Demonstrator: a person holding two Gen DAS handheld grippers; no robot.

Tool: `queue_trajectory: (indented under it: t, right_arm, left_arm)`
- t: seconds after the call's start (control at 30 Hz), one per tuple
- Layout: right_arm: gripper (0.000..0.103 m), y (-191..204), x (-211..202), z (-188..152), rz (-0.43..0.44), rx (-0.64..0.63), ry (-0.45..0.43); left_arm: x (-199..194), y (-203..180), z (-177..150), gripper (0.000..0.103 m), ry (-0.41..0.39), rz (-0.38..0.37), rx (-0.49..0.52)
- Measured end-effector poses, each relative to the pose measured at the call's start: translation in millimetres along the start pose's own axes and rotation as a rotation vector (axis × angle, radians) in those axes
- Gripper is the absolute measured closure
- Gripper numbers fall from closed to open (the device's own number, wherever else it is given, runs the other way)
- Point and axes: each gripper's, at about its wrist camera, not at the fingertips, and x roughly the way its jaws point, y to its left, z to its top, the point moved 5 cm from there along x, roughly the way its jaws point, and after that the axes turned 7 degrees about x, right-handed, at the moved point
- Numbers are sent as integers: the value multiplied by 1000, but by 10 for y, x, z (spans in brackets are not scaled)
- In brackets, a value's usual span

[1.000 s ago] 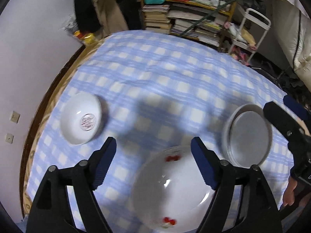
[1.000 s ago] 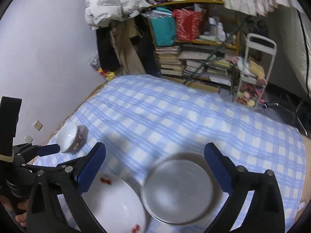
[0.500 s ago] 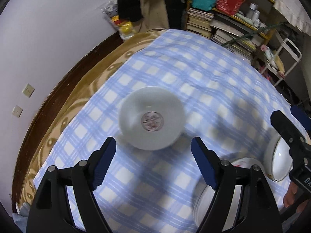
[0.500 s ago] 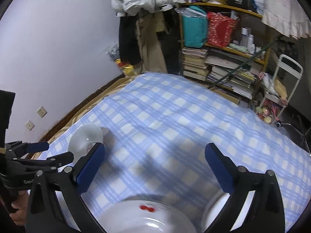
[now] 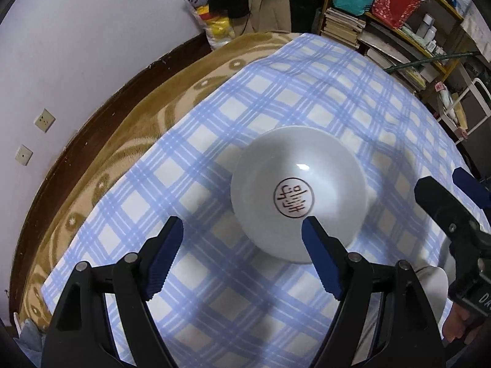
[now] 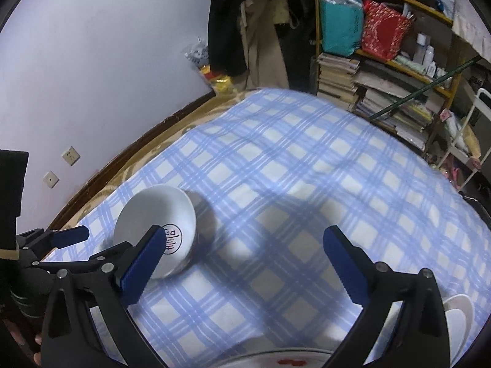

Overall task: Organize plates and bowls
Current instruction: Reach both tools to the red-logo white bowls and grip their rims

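A: Bowl [image 5: 299, 194], white, red round stamp inside, sits on the blue-and-white checked cloth [image 5: 276, 98]. Lies ahead of the left gripper [image 5: 242, 257], offset toward its right-hand jaw, whose tip overlaps the near rim in view. Jaws spread wide, nothing between them.

B: Right gripper [image 6: 242, 265]?

A: Jaws also spread, nothing pinched. Same bowl shows behind its left-hand jaw. White plate with red marks [image 6: 285, 360] just under the jaws at the bottom edge; another white rim [image 6: 458, 309] past the right-hand jaw.

B: Surface?

A: Cloth covers a wide soft surface; bed or tabletop, cannot tell. Tan patterned blanket [image 5: 129, 141] shows along its far left edge, then a dark wooden border [image 5: 92, 128].

B: Room?

A: Pale wall with two socket plates [image 5: 44, 119]. Shelf of stacked books [image 6: 337, 73], teal bag [image 6: 339, 27], red bag [image 6: 383, 33], hanging clothes [image 6: 245, 24], white metal rack [image 6: 472, 128].
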Motion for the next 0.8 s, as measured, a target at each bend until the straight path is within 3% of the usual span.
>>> queue_trajectory:
  t: [0.2,0.27,0.4,0.57,0.67,0.8]
  right_arm:
    - [17,57,316,-64,13,22,87]
    - [26,64,425,-87,61,55,136]
    - [28,107,539,-131,88,69,164]
    - [71,168,701,-181,107,84,226]
    - [91,184,732,-189,147,123,230]
    - [96,236,746,-208,140,117,247]
  left_arm:
    - [177,78,12,25,19,-28,-34]
    - [218,75,19,33,21,-58,-42]
    - [285,44,54,46,19,-77,-40]
    - [400,-5,68,79,33,-95,-27]
    - [429,-30,75,90,35,-115,-38]
    - [398,-69,69,90,39,-105,-14]
